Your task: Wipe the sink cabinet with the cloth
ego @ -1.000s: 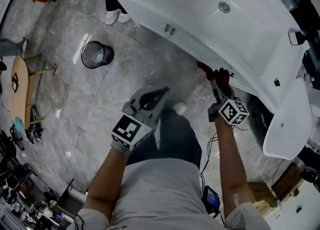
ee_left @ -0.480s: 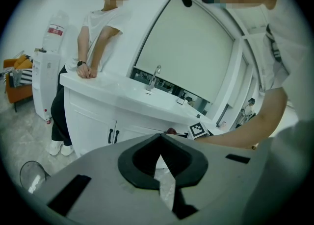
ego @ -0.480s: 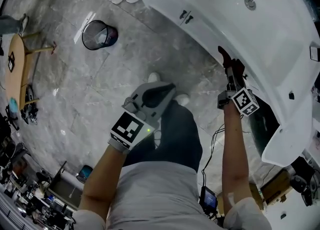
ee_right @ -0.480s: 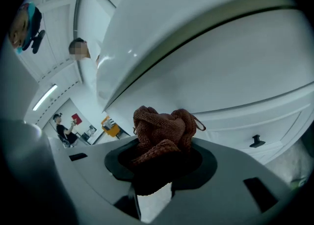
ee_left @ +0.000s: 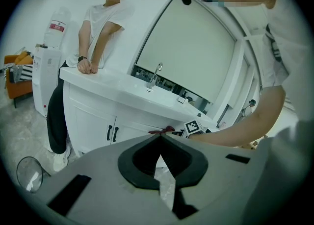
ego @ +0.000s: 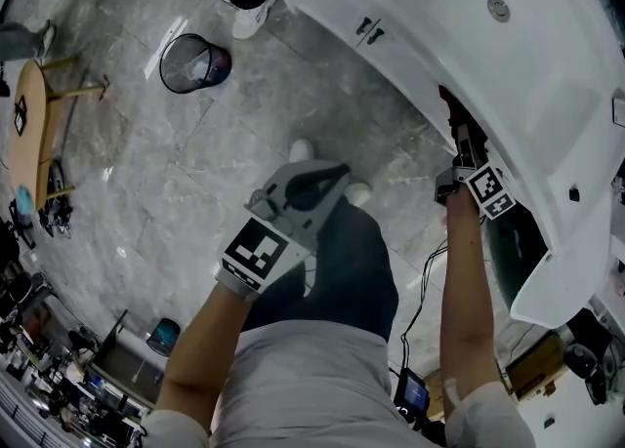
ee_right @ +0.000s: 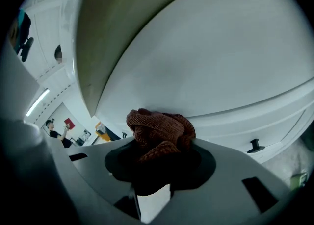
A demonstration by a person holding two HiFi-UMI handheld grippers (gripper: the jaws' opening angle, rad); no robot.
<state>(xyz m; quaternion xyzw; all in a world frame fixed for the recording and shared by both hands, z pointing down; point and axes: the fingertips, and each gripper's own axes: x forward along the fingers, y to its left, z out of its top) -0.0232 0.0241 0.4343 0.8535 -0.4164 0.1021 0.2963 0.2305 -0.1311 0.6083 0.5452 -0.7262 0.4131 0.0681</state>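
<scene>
The white sink cabinet [ego: 410, 36] fills the upper right of the head view, and its doors with black handles [ee_left: 112, 132] show in the left gripper view. My right gripper [ego: 457, 132] is shut on a bunched red-brown cloth [ee_right: 159, 131]. It presses the cloth [ego: 449, 102] against the cabinet's front just under the counter edge [ee_right: 221, 72]. My left gripper [ego: 335, 176] hangs lower and to the left, over the floor near my leg, away from the cabinet. Its jaws meet at the tips with nothing held [ee_left: 159, 139].
A person [ee_left: 98, 37] leans on the cabinet's far end, one shoe [ego: 256, 15] on the marble floor. A mesh waste bin [ego: 193, 63] stands left of the cabinet. A round wooden table [ego: 24, 143] is at the far left. A faucet [ee_left: 157, 72] rises from the counter.
My right gripper has carried the cloth up and to the right along the cabinet front. The left gripper has barely moved.
</scene>
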